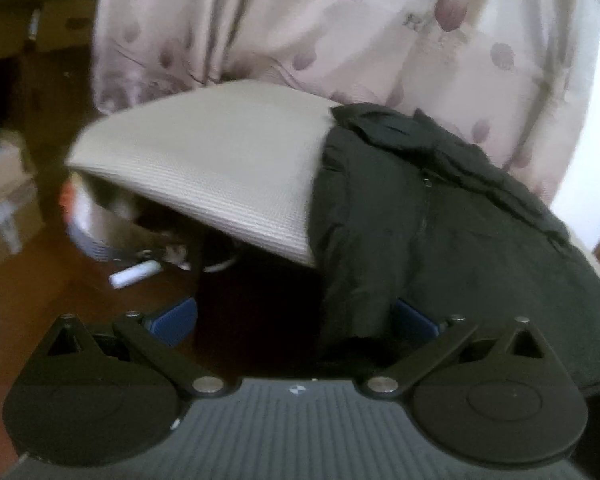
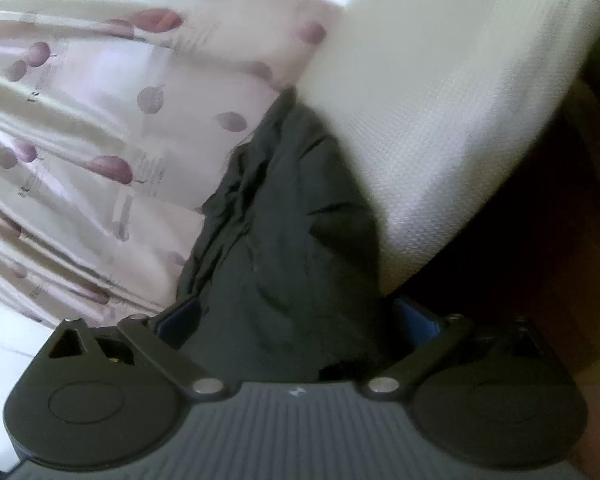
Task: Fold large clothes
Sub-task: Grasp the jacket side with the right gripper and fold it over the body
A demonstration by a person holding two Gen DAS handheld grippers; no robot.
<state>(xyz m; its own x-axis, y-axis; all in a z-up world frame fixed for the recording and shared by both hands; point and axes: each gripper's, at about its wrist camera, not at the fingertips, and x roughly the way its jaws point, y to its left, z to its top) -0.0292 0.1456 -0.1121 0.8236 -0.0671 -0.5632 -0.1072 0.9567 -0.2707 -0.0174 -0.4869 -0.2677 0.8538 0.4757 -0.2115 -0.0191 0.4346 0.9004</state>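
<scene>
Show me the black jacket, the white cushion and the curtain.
jacket [image 1: 440,232]: left wrist view, front panel beside the zipper.
cushion [image 1: 220,172]: left wrist view, middle of its textured top.
curtain [image 2: 100,120]: right wrist view, a printed fold.

Pad [image 1: 204,168], off-white with woven texture, bearing jacket [image 1: 440,216] on side nearer left gripper's right jaw; jacket's edge hanging off pad's near rim, dropping between left jaws. In right wrist view, pad [image 2: 452,120] lying beyond right jaw, jacket [image 2: 284,216] draping over its edge down between jaws. Brown floor [image 1: 52,288] lying beyond left jaw, carrying white cylinder [image 1: 136,275] and boxes [image 1: 4,208].
</scene>
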